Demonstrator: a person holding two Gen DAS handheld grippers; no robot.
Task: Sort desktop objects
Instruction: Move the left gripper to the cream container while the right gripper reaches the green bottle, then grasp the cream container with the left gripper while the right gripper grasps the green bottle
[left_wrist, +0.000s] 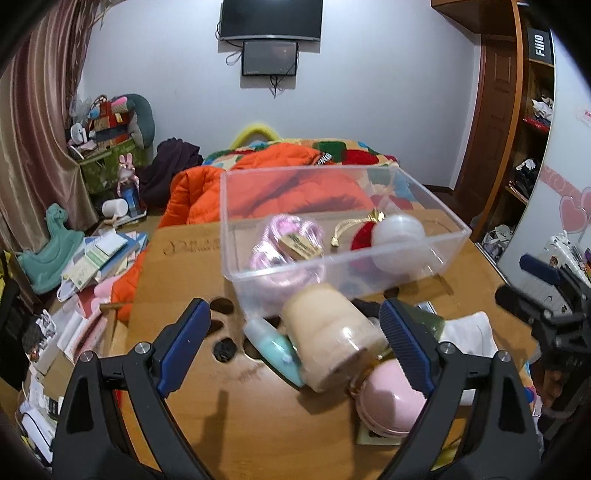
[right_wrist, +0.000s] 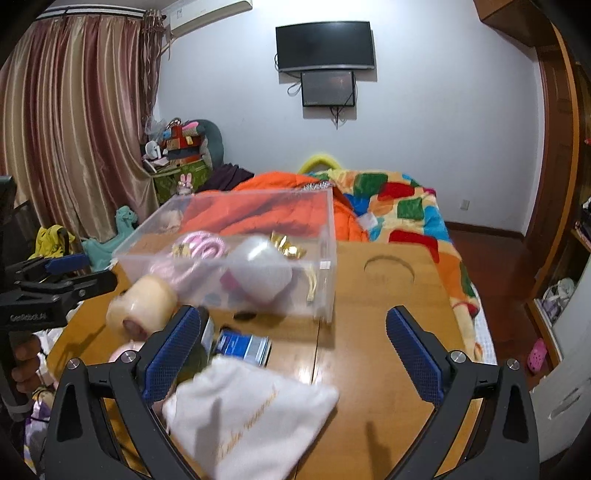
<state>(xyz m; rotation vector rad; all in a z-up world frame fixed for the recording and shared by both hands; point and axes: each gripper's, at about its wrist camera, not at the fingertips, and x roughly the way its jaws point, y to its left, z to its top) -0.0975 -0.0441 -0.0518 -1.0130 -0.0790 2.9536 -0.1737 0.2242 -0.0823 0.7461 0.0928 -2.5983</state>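
White pouch (right_wrist: 251, 413) with gold script, black "FiiO" box (left_wrist: 540, 45), both grippers' fingers wide apart, nothing held

- Left gripper (left_wrist: 295, 339): black plastic frame, triangular cut-outs, blue ribbed pads (left_wrist: 402, 341), silver screws at finger pivots.
- Right gripper (right_wrist: 295, 350): same build, blue cross-hatched pads (right_wrist: 415, 354).
- White lettering on the left gripper's black body, seen from the right wrist.

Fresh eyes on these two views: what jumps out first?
The clear plastic box at the middle of the wooden table, holding a pink coiled cable and a white ball. In front of it, a beige tape roll lies between the open left tongs; a white cloth pouch lies by the right tongs.
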